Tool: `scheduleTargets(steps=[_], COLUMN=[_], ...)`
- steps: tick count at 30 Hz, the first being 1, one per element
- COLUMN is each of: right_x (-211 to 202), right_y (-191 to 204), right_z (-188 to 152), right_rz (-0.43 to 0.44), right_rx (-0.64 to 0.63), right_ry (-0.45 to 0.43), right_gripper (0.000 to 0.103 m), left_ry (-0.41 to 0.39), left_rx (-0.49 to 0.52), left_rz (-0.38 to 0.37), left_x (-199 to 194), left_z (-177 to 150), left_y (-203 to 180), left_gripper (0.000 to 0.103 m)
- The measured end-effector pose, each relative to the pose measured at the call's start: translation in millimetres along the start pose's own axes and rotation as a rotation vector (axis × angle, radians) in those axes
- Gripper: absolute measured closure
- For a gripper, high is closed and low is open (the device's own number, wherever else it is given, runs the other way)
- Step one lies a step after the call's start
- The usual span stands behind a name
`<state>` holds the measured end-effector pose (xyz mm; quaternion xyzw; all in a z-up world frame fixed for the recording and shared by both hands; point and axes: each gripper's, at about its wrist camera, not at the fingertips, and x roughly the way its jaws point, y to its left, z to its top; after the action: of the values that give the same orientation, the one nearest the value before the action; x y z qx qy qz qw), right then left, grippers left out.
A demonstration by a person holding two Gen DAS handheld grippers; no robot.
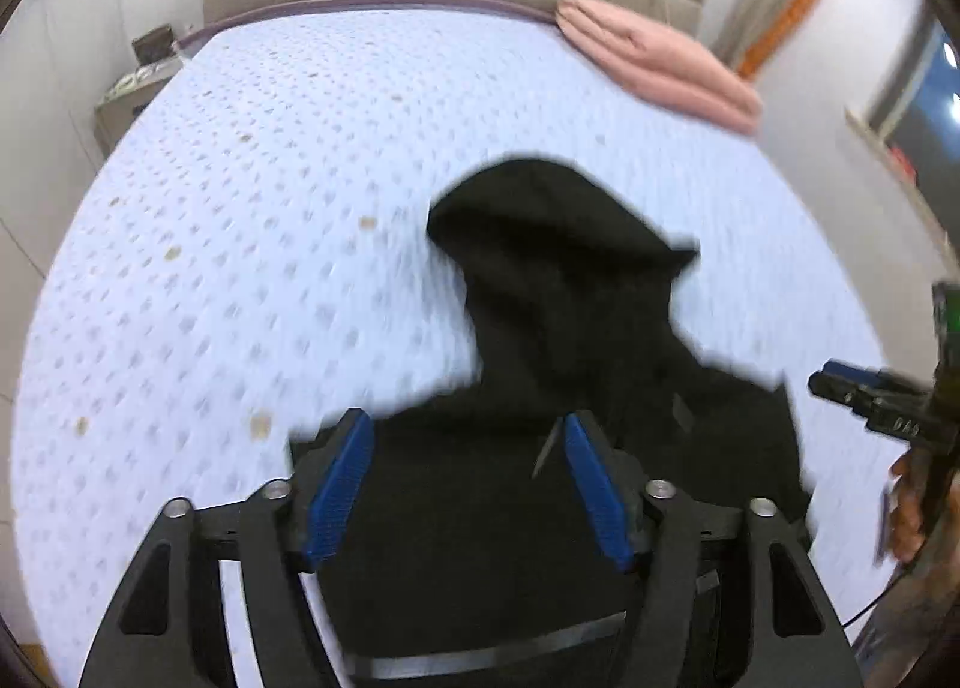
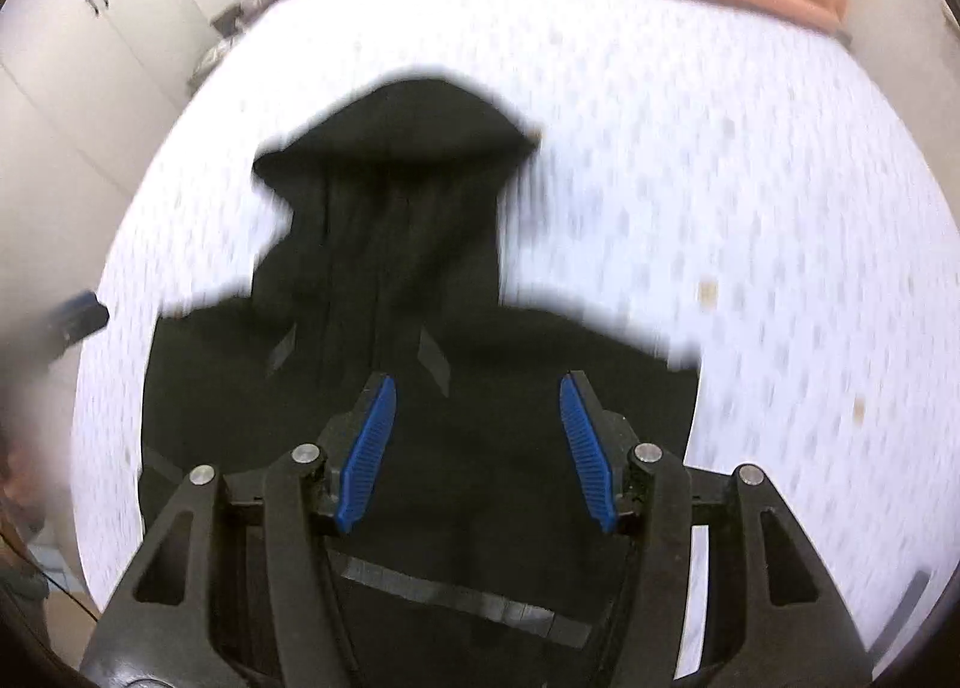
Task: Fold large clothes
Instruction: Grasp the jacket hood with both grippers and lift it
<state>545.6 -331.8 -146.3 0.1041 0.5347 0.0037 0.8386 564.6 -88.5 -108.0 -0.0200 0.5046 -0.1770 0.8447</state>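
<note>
Wide bed [image 1: 240,208] surrounds black hoodie [image 1: 540,328]; both tongs empty.

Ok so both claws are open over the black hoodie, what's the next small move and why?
Probably lower both claws onto the black hoodie and pinch its near edge: the left claw and right claw hold nothing, and it lies partly folded on the bed.

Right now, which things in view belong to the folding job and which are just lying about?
Part of the job:
black hooded top, spread on the bed
left gripper, open
right gripper, open

Lying about:
folded pink blanket
bedside table
white cupboard
</note>
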Motion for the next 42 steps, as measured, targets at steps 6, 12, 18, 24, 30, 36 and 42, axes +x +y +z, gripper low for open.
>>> scheduleTargets(steps=[6, 12, 18, 24, 30, 36, 42], right_x=[46.5, 115.8, 169.1, 186.2, 133.1, 154.7, 181.3], right_y=[-18.1, -47.6, -67.1, -56.0, -48.5, -33.1, -43.8], right_z=[89.2, 126.1, 135.1, 125.3, 110.5, 104.2, 101.2], right_rz=[0.009, 0.086, 0.182, 0.317, 0.409, 0.319, 0.342], right_rx=[0.042, 0.127, 0.186, 0.172, 0.087, 0.018, 0.076], right_ry=[-0.024, 0.071, 0.149, 0.185, 0.109, 0.200, 0.268], right_gripper=[0.044, 0.044, 0.045, 0.077, 0.093, 0.079, 0.062], left_ry=[0.010, 0.100, 0.164, 0.218, 0.174, 0.277, 0.266], left_rx=[-0.109, -0.154, -0.173, -0.125, -0.083, -0.091, -0.128], left_rz=[-0.070, -0.108, -0.135, -0.274, -0.378, -0.332, -0.415], left_x=[69.8, 155.4, 210.2, 235.0, 197.8, 235.5, 251.2], left_z=[87.0, 138.4, 141.9, 114.5, 85.7, 75.3, 88.8], left_y=[20.0, 34.8, 51.8, 43.7, 54.1, 59.6, 56.9], left_gripper=[0.032, 0.032, 0.032, 0.052, 0.074, 0.064, 0.035])
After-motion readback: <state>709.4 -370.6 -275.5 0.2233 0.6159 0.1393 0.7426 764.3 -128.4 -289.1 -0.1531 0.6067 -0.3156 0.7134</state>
